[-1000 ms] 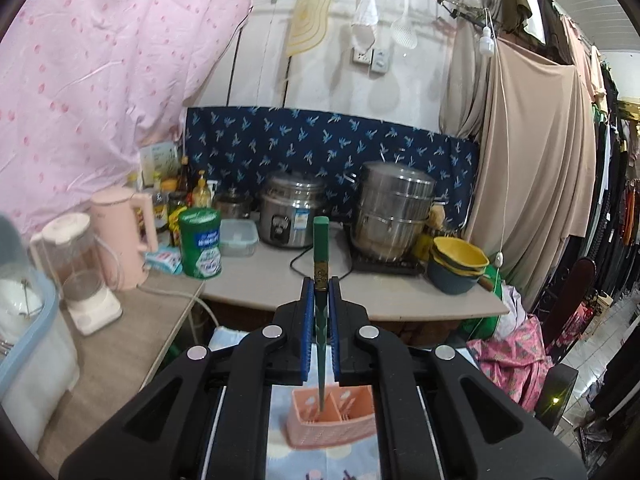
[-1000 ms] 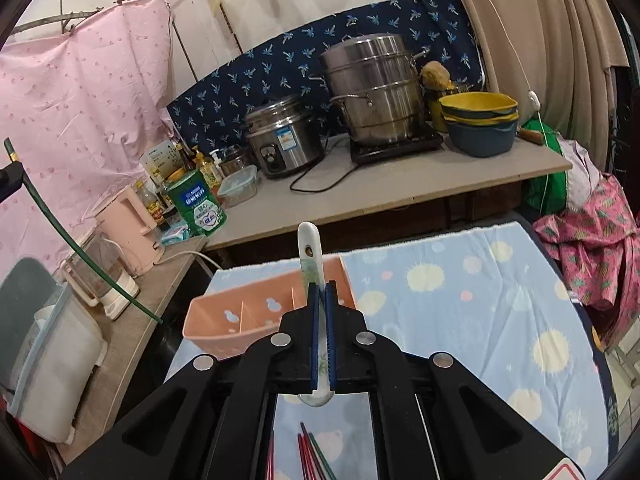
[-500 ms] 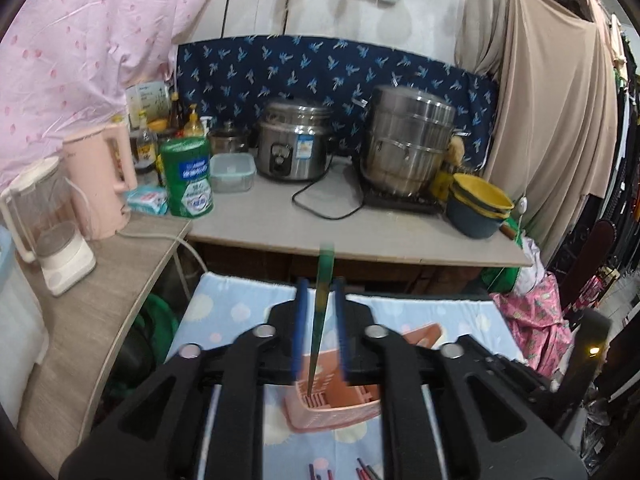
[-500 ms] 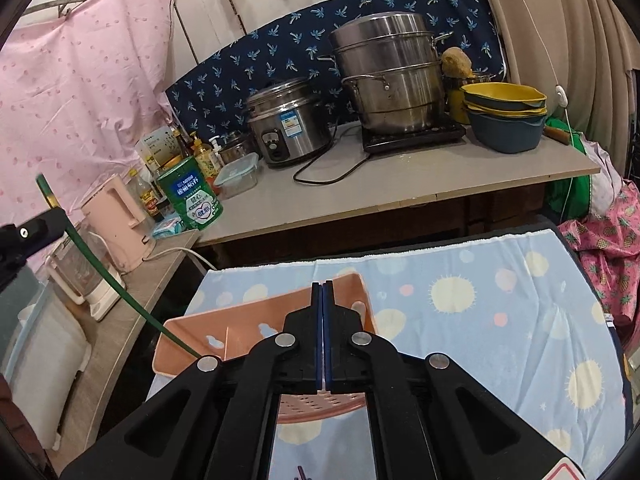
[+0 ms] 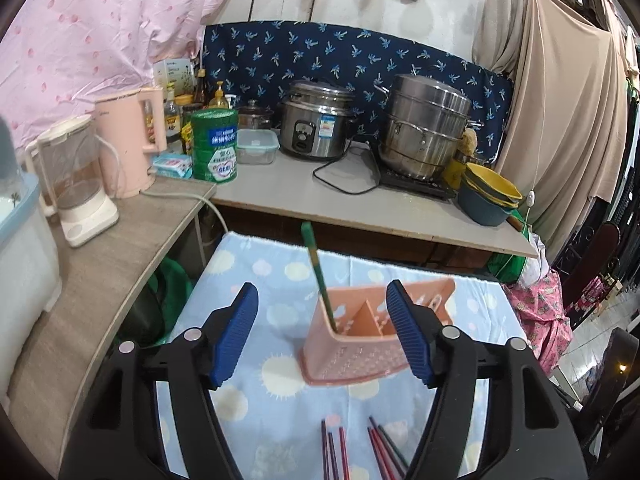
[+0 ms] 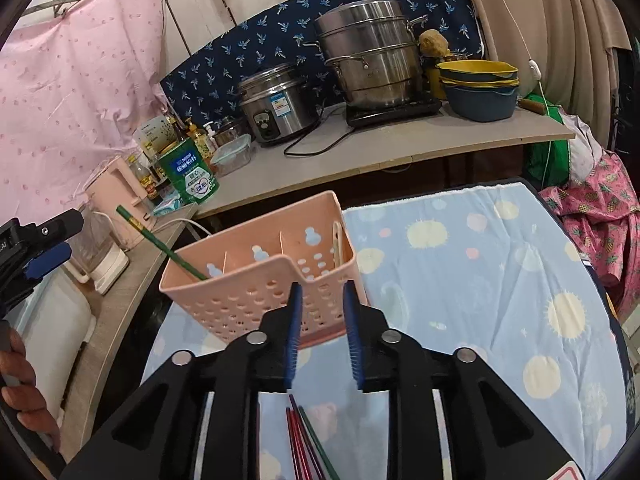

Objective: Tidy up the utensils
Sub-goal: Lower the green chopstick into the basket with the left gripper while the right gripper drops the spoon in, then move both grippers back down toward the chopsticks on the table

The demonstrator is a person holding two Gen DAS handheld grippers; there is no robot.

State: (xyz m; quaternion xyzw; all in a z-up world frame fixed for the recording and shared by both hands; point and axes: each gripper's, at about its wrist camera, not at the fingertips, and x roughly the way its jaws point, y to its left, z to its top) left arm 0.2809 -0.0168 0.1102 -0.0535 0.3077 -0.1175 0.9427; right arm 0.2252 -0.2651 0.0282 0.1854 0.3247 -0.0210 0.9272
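A pink perforated utensil basket [image 5: 360, 344] [image 6: 264, 280] with compartments stands on the blue patterned cloth [image 6: 480, 272]. A green chopstick [image 5: 318, 276] [image 6: 164, 244] leans in its left compartment. A pale spoon handle [image 6: 337, 244] stands in its right compartment. My left gripper [image 5: 322, 336] is open and empty, just in front of the basket. My right gripper [image 6: 320, 336] is open and empty, close to the basket's front wall. Several red and dark chopsticks [image 5: 360, 452] [image 6: 306, 440] lie on the cloth below both grippers.
A counter [image 5: 360, 200] behind the cloth holds a rice cooker [image 5: 316, 124], steamer pot [image 5: 424, 124], stacked bowls [image 5: 488, 196] and a green tin [image 5: 214, 144]. A wooden side shelf [image 5: 120, 256] on the left carries a blender and pink kettle. The left gripper's body shows in the right wrist view [image 6: 36, 248].
Both grippers have opened. The green chopstick left my left gripper and now leans in the basket; the spoon left my right gripper and stands in the basket. Both grippers pulled back slightly.
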